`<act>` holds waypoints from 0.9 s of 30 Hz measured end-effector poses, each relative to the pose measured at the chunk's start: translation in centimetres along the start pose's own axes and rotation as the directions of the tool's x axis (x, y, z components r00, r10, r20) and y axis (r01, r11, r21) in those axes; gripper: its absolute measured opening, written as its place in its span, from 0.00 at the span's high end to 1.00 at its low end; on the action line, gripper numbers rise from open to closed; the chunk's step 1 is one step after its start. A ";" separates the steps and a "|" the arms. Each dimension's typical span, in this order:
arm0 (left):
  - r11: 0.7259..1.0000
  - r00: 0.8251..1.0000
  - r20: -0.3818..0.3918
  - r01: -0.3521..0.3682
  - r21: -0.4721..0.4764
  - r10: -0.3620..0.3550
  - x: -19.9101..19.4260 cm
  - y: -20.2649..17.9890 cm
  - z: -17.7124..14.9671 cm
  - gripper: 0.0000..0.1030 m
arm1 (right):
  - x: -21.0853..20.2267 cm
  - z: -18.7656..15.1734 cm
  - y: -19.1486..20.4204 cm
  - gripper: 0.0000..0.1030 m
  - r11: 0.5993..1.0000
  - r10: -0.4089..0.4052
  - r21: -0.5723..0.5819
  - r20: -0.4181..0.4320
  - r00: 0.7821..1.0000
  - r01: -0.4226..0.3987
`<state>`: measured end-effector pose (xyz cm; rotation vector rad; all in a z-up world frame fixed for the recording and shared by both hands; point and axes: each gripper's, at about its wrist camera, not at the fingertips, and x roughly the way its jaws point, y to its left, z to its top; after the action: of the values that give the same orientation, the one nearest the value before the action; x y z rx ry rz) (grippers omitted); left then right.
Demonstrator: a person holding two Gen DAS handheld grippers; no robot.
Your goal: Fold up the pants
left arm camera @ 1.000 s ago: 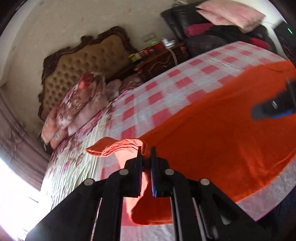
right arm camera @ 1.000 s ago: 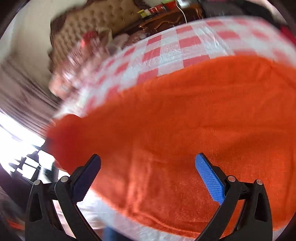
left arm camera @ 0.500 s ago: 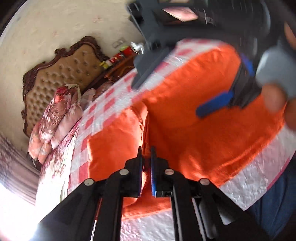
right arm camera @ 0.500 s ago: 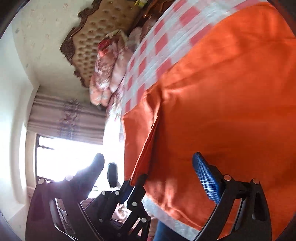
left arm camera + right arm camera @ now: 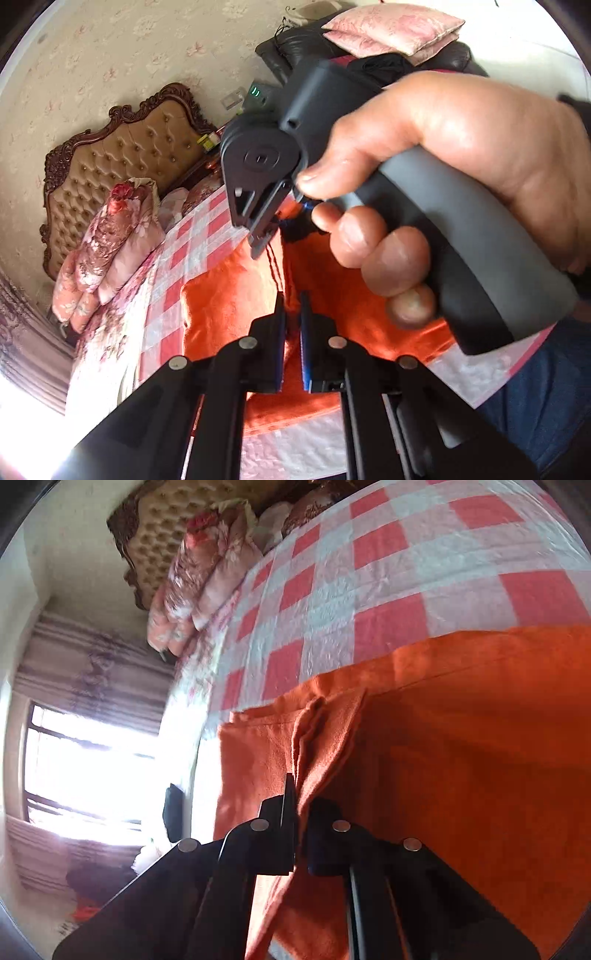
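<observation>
The orange pants lie on a red and white checked bedspread. My left gripper is shut on a raised fold of the pants. My right gripper is shut on a bunched edge of the same pants and lifts it. In the left wrist view the right gripper's body and the hand holding it fill the upper right, just beyond my left fingertips, and hide much of the cloth.
A tufted headboard and floral pillows are at the far left of the bed. A dark sofa with pink cushions stands behind. A bright window is to the left. The person's jeans are at the bed's near edge.
My right gripper was open; it has moved next to the left gripper and shut on the pants' edge. The left gripper has carried its fold across over the pants.
</observation>
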<state>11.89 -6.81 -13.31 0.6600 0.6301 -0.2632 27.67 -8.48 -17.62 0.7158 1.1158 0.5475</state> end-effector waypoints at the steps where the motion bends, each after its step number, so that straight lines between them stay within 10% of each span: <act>1: 1.000 1.000 0.010 0.020 0.006 -0.020 -0.1 -0.6 0.2 0.93 | -1.1 0.1 -0.3 0.93 1.000 -0.010 -0.007 0.028 1.000 0.011; 8: 0.984 0.986 0.001 0.169 0.050 -0.169 1.0 -5.5 1.0 0.93 | -4.6 -0.9 -6.3 0.87 0.993 -0.100 0.074 0.046 0.994 0.097; 27: 0.977 0.980 0.014 0.194 0.088 -0.196 0.9 -8.4 2.0 0.93 | -7.2 -1.3 -7.2 0.93 0.991 -0.128 0.041 0.095 0.987 0.125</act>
<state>9.97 -14.53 -16.73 0.6774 0.6659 -0.4823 24.20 -18.08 -19.00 0.6897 1.0734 0.3820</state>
